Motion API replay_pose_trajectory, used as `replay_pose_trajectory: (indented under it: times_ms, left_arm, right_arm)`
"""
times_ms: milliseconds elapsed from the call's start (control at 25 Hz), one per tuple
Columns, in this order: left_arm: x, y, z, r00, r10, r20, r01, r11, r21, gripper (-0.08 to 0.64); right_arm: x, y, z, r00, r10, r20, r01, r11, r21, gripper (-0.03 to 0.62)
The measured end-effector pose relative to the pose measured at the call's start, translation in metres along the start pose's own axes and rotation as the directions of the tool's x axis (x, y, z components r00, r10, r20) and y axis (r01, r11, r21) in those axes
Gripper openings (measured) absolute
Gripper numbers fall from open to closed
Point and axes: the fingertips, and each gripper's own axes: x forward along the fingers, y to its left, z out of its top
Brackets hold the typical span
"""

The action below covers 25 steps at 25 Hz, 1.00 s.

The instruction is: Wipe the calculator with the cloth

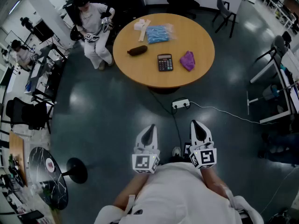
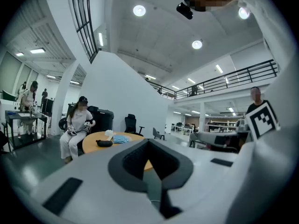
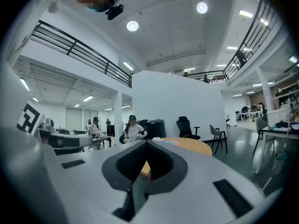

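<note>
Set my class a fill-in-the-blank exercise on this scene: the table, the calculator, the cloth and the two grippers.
1. The cloth is ___ in colour.
2. In the head view, the cloth lies to the ___ of the calculator.
3. The table that bears both has a ___ top.
4. The left gripper and the right gripper are far from the table, their fingers ___.

Missing words: purple; right; round; shut.

Clad in a white top. Equipped with a white left gripper and right gripper, pointed, with dark grey textured pads inside and black slots on the casing; backed by cubes bearing black-and-white square markers.
</note>
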Motion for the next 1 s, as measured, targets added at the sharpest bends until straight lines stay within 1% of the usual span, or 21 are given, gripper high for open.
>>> replay_pose_trajectory:
  times_ms: [280,440,560,680,880,1000]
  left_arm:
    - [0.006,-0.01,-0.002,1.0,0.015,-0.006,-0.015,1.0,-0.015,0.008]
    - [0.01,-0.018,-0.005,1.0,0.013,-0.014,-0.013,1.0,-0.006,0.008]
    - [0.014,-0.022,-0.01,0.999,0.024,-0.025,-0.024,1.0,-0.007,0.008]
    - [0.019,-0.025,-0.014,0.999,0.042,-0.034,-0.042,0.999,-0.015,0.008]
    - [0.027,-0.029,-0.022,0.996,0.083,-0.04,-0.083,0.996,-0.015,0.008]
    - [0.04,-0.025,-0.026,0.994,0.096,-0.053,-0.097,0.995,-0.023,0.008]
  right_arm:
    - [0.002,-0.012,0.001,1.0,0.02,-0.008,-0.02,1.0,-0.004,0.015]
    - [0.001,-0.02,-0.004,1.0,0.015,-0.024,-0.014,1.0,0.012,0.015]
    - [0.0,-0.028,-0.005,1.0,0.023,-0.021,-0.022,0.999,0.025,0.015]
    - [0.002,-0.034,-0.007,0.999,0.043,-0.027,-0.042,0.999,0.032,0.015]
    - [0.01,-0.049,-0.014,0.995,0.1,-0.029,-0.099,0.994,0.037,0.015]
    - [0.023,-0.061,-0.017,0.993,0.109,-0.034,-0.107,0.993,0.044,0.015]
